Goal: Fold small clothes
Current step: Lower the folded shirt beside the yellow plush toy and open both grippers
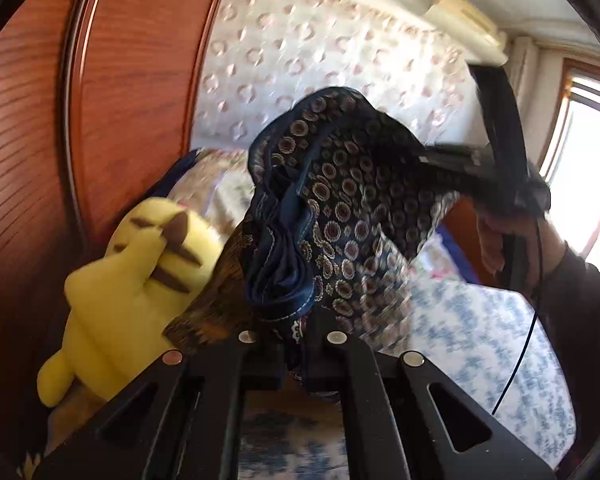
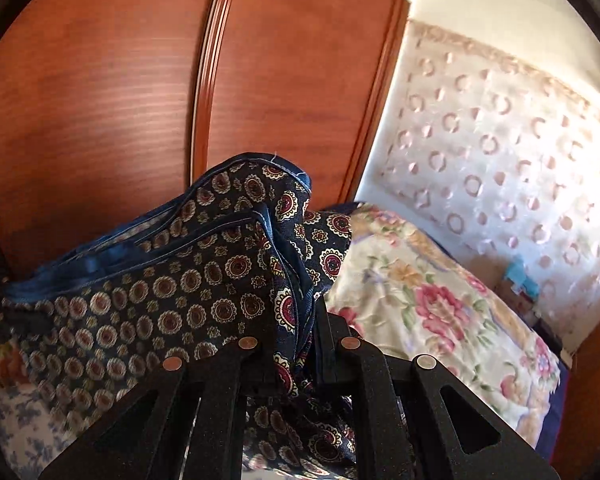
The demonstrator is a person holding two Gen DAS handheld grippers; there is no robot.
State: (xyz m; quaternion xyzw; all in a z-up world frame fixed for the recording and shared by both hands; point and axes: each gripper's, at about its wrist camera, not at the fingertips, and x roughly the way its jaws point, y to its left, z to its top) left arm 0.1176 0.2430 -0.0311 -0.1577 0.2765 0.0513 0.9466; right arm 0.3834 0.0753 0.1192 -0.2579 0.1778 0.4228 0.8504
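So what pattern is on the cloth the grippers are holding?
Dark navy cloth with little round medallions in cream and red, clearest in the right wrist view.

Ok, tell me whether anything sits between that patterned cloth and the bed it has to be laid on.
Nothing visible does. The navy patterned cloth hangs clamped in both grippers above bare blue-flowered bedspread; the yellow plush toy lies off beside the wardrobe.

One patterned navy garment (image 1: 339, 200), one yellow plush toy (image 1: 128, 280) — two grippers (image 1: 292, 344) (image 2: 300, 344).
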